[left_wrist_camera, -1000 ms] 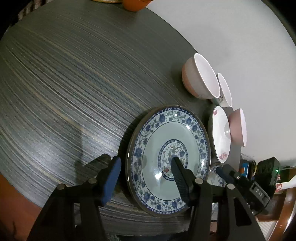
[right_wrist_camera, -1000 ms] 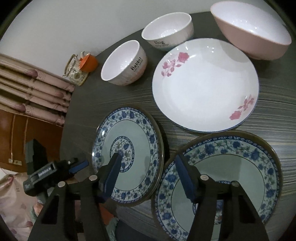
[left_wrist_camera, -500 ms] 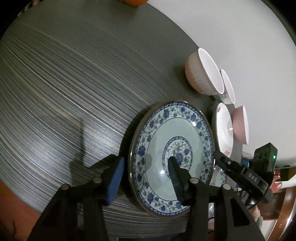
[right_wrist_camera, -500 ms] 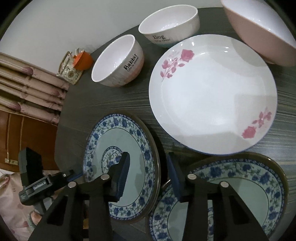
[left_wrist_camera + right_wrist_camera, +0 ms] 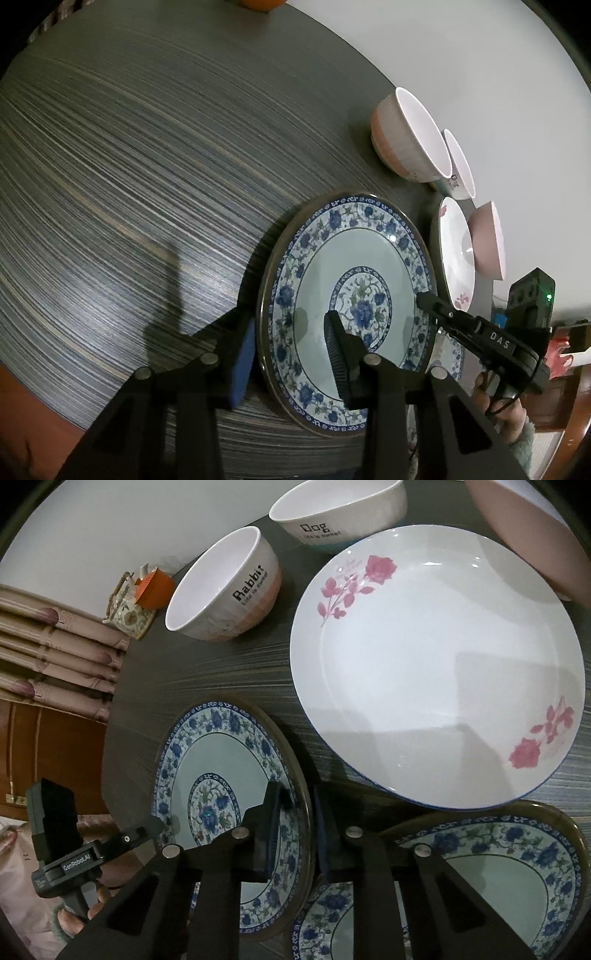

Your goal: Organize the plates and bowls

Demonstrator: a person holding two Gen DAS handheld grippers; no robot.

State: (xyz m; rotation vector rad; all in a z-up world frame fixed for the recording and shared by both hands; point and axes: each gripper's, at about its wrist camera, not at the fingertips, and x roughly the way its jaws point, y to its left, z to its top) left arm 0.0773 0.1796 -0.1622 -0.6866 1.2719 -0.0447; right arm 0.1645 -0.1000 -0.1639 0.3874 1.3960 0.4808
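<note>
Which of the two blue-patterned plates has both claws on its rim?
The blue plate nearer the Rabbit bowl, the left-hand one in the right wrist view. Both claws straddle its opposite edges; the other blue plate is untouched.

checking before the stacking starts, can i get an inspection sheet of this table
surface: dark streaked round tabletop, looks dry
job's things: blue-and-white floral porcelain plate; second floral plate; white rose-printed plate; "Rabbit" bowl; "Dog" bowl; pink bowl
clutter: orange-topped floral ceramic piece at the far edge
grippers: right hand-held gripper shut on the first plate's rim; left hand-held gripper closing astride the opposite rim
cables: thin black cord by the right handle
surroundings: white wall, pleated pink curtain
</note>
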